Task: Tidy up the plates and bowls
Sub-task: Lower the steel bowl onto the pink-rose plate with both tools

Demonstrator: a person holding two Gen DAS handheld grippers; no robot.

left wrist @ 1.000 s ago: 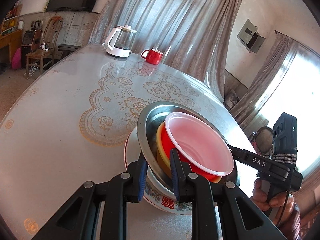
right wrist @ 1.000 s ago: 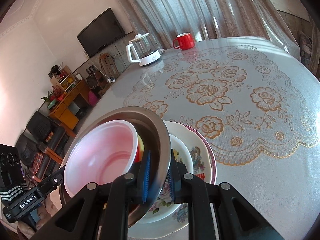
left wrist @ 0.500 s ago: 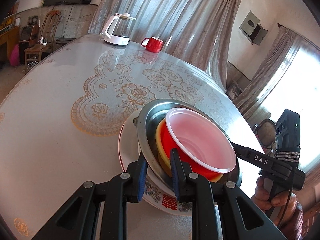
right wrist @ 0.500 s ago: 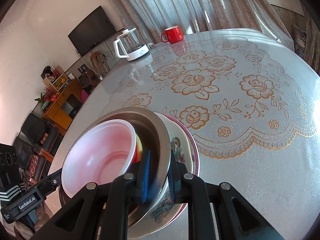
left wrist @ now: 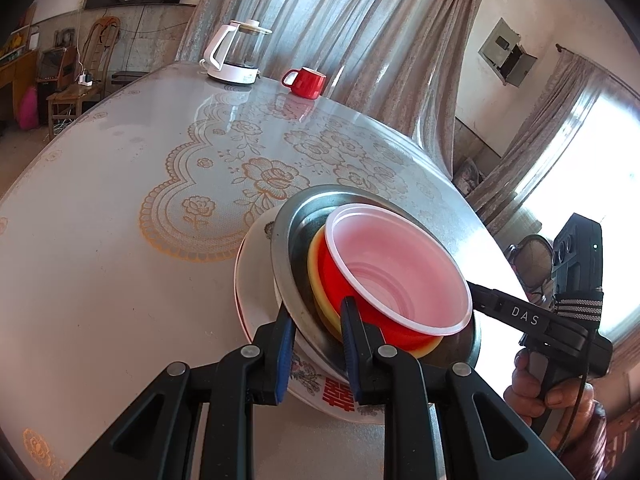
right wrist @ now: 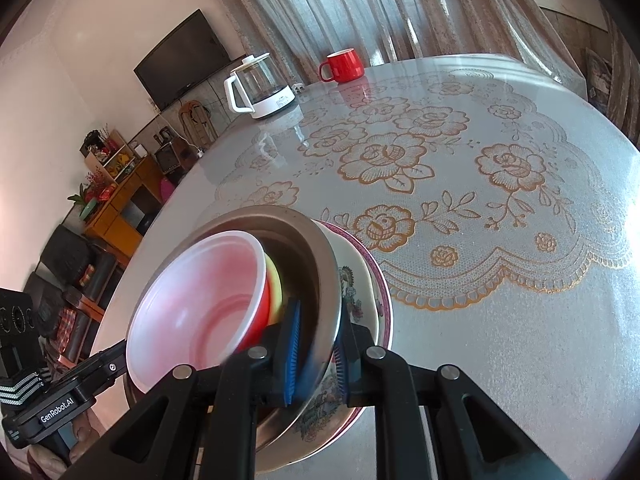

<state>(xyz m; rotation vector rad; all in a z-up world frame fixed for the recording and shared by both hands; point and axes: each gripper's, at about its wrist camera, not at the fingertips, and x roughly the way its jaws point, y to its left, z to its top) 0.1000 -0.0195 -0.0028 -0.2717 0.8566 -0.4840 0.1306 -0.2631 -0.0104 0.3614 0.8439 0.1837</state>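
A stack of dishes sits on the table near its front edge. A red plastic bowl [left wrist: 396,276] with a pale inside nests in a yellow bowl [left wrist: 320,276], inside a steel bowl [left wrist: 304,220], on a flowered china bowl and plate [left wrist: 256,276]. My left gripper [left wrist: 316,336] is shut on the steel bowl's near rim. My right gripper [right wrist: 316,344] is shut on the steel bowl's rim [right wrist: 332,276] from the opposite side; the red bowl [right wrist: 200,304] and china plate [right wrist: 380,292] show there too.
A white-based glass kettle [left wrist: 236,56] and a red mug [left wrist: 306,82] stand at the far edge of the round table [left wrist: 100,240] with a lace-patterned cover. Curtains hang behind. The kettle [right wrist: 260,84] and mug [right wrist: 344,66] also show in the right wrist view.
The stack, held by both grippers, has shifted a little across the table; the steel bowl now sits lower on the china bowl. Both grips are unchanged.
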